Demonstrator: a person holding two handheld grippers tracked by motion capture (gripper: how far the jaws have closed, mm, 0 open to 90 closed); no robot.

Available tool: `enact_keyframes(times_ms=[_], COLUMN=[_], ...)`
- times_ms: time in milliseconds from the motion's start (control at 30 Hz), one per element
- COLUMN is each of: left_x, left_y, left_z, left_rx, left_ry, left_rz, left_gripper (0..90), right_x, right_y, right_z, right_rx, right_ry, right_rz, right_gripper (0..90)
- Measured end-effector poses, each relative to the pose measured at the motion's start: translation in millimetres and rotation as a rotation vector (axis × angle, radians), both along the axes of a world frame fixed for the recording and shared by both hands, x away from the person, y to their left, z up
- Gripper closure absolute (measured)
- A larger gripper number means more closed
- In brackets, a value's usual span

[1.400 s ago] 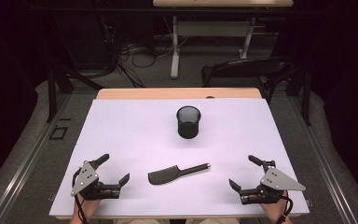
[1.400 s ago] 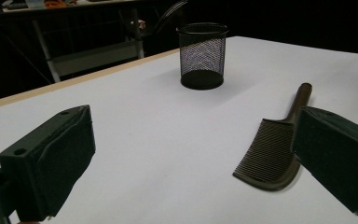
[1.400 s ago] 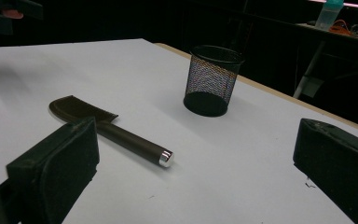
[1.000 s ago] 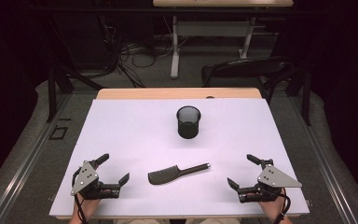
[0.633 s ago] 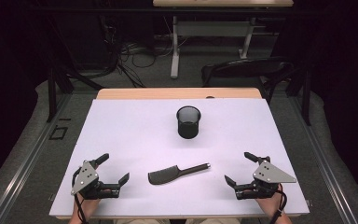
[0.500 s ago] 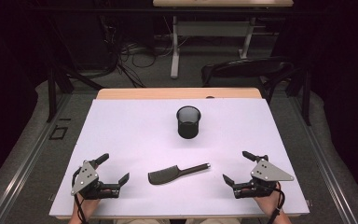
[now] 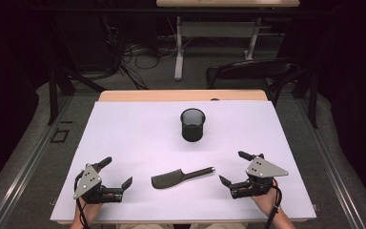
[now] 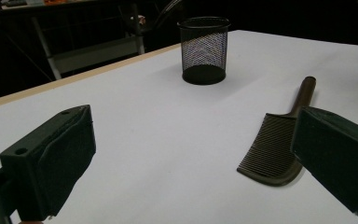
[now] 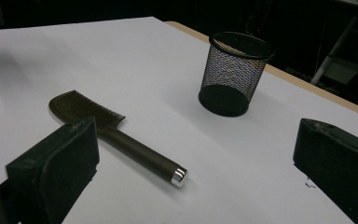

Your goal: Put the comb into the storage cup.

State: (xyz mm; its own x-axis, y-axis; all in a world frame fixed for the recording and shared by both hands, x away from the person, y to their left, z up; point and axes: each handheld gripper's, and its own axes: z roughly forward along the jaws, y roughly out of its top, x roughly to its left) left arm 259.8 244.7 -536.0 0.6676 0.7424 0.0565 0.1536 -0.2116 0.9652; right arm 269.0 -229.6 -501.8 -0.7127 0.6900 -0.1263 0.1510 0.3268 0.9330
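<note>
The comb (image 7: 181,177) lies flat on the counter (image 7: 124,138), handle toward the right tool (image 7: 232,168) for pickup. Both tools are open and empty; the left tool (image 7: 117,171) waits aside.

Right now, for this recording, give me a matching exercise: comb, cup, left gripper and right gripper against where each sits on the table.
Things:
1. comb
2. cup
3. left gripper
4. right gripper

Places:
A. near left corner, open
B. upright at the middle, far from the person
C. near right, open
D. flat between the grippers

Pairs: 1-D, 2-B, 3-A, 4-C
</note>
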Motion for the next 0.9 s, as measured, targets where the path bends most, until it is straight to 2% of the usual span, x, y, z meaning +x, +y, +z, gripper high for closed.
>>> enact_keyframes(times_ms=[433,900], left_x=[0.3,1.3], left_y=[-0.1,-1.5], left_z=[0.1,0.5], left_rx=[0.008,0.009], left_ry=[0.0,-0.001], left_rz=[-0.004,-0.009], left_gripper=[0.0,0.0], right_x=[16.8,33.6], right_y=[19.3,33.8], right_z=[1.9,1.5], right_rx=[-0.01,-0.021], right_ry=[0.033,0.074], right_rz=[0.037,0.038], right_gripper=[0.0,0.0])
